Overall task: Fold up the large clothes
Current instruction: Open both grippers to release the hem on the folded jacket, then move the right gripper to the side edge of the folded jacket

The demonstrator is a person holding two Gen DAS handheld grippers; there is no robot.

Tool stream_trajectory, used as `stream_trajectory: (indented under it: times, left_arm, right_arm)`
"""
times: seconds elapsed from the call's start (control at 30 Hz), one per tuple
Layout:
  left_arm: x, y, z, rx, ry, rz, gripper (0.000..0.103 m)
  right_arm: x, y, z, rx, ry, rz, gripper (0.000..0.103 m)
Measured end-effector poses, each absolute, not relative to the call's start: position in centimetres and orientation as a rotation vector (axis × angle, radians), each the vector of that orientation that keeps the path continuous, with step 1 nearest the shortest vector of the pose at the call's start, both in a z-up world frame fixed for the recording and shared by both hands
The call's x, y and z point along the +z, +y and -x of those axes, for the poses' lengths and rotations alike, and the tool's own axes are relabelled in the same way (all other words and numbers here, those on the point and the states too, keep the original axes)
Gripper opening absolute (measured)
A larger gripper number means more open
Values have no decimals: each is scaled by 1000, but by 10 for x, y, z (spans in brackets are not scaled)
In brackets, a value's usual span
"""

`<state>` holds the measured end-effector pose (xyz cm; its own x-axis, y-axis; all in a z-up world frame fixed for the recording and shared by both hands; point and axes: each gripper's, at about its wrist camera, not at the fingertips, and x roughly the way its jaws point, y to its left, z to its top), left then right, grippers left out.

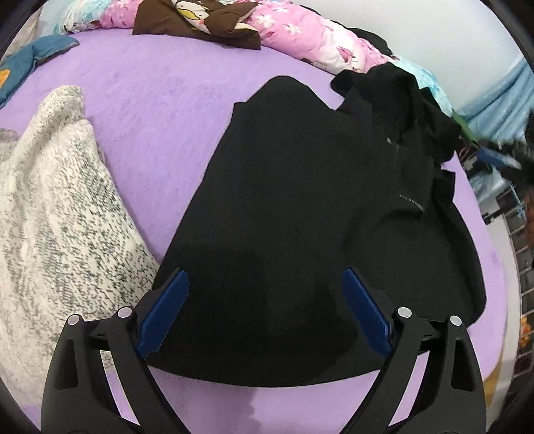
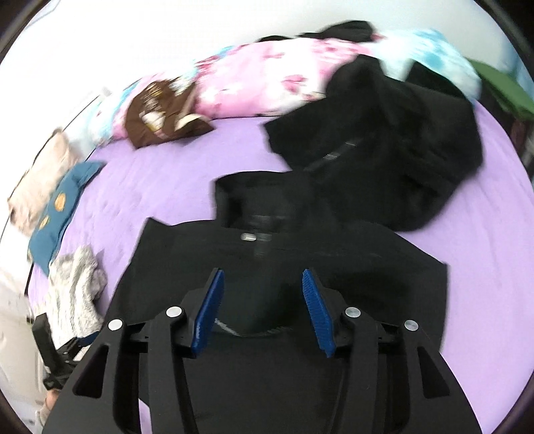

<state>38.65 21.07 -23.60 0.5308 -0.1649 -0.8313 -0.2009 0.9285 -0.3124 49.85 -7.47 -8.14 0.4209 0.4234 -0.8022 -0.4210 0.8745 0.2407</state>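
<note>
Hovering over a black garment (image 1: 283,217) flat on a purple bed (image 1: 150,117), left gripper (image 1: 263,313) wide, right gripper (image 2: 263,313) partly open, both empty; a fold looks finished, regrasping an edge likely next.

A purple bed sheet (image 1: 150,110) spreads beyond the jaws. Far ahead of them lies a pink floral quilt (image 1: 300,36), a brown cloth (image 1: 197,23) against it. A blue cloth (image 1: 30,56) sits far ahead to the left, and a green item (image 2: 500,86) far ahead to the right
</note>
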Motion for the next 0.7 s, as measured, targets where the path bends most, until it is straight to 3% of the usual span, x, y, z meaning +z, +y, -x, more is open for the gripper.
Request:
stream_trajectory:
  times: [0.03, 0.37, 0.6, 0.7]
  left_arm:
    - [-239, 211, -387, 28, 1020, 386, 90]
    - [-253, 205, -396, -17, 1059, 321, 90]
    - [-254, 200, -400, -30, 1068, 301, 91]
    - [-253, 198, -403, -35, 1071, 311, 91]
  right_arm:
    - [-81, -57, -499, 549, 1002, 19, 66]
    - [-121, 109, -523, 693, 1057, 227, 69]
    - [-170, 190, -550, 707, 1125, 315, 68]
    - [-186, 205, -555, 694, 1145, 360, 62]
